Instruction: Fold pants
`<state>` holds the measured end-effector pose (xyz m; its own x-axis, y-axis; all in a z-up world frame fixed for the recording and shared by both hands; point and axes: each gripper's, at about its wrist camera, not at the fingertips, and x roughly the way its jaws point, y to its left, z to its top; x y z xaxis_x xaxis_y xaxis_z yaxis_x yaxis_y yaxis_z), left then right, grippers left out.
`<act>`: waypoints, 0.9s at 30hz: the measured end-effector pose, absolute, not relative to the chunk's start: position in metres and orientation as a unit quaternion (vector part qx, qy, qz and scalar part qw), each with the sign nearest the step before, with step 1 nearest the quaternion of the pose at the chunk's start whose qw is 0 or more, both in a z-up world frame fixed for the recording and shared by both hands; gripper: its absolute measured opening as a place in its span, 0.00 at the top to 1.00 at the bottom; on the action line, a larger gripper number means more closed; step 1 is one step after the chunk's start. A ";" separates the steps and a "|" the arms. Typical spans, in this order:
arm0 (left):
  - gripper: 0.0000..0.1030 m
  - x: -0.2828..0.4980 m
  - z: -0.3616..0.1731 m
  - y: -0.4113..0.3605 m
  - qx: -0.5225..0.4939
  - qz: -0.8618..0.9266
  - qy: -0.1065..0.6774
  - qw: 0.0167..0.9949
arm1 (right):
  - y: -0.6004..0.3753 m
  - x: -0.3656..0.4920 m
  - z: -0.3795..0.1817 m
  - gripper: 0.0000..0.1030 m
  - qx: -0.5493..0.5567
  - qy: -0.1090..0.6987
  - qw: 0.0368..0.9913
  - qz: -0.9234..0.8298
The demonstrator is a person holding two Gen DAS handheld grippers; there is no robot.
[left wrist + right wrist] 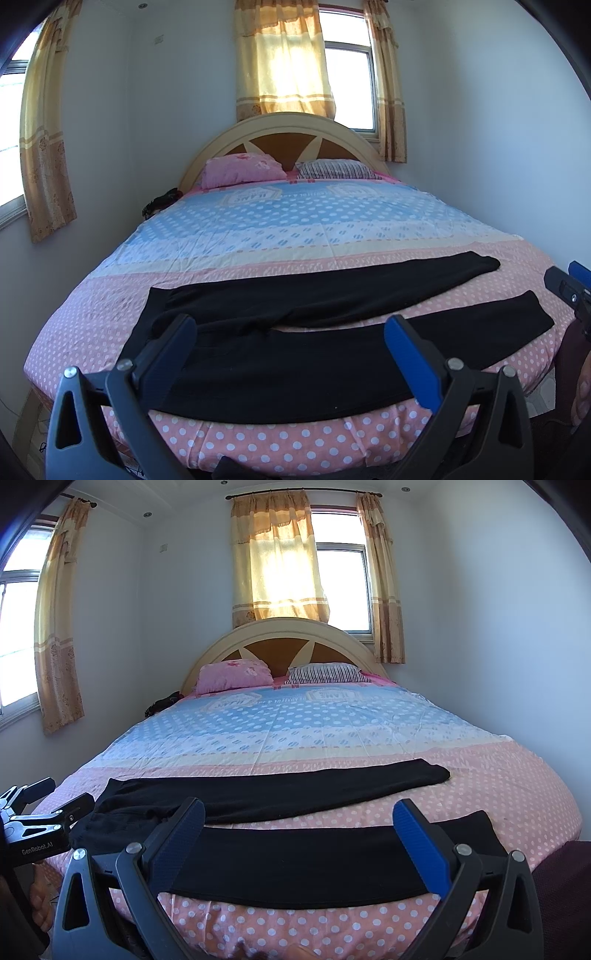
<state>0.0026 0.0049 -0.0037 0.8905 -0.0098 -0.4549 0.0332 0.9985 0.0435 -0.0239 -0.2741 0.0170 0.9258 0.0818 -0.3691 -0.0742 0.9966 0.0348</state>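
The black pants [295, 332] lie spread flat across the near end of the bed [258, 229], legs apart, waist left; no fold is made yet. Both the left gripper [291, 332] and right gripper [299, 819] hover with fingers released, grasping nothing.

Pants [295, 354] spread across bed's [258, 443] near end, pillows [242, 170] behind — against headboard [284, 127], windows beyond.

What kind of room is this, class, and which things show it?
Most likely a home bedroom: a bed with an arched headboard, two pillows, and curtained windows.
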 end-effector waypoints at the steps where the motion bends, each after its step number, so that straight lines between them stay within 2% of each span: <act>1: 0.00 0.003 -0.004 0.005 0.025 -0.011 0.234 0.972 | -0.274 -0.024 0.017 0.01 0.010 0.188 0.981 0.040; 27: 0.00 0.002 -0.005 0.011 0.021 -0.009 0.236 0.971 | -0.276 -0.018 0.010 0.01 0.006 0.199 0.979 0.041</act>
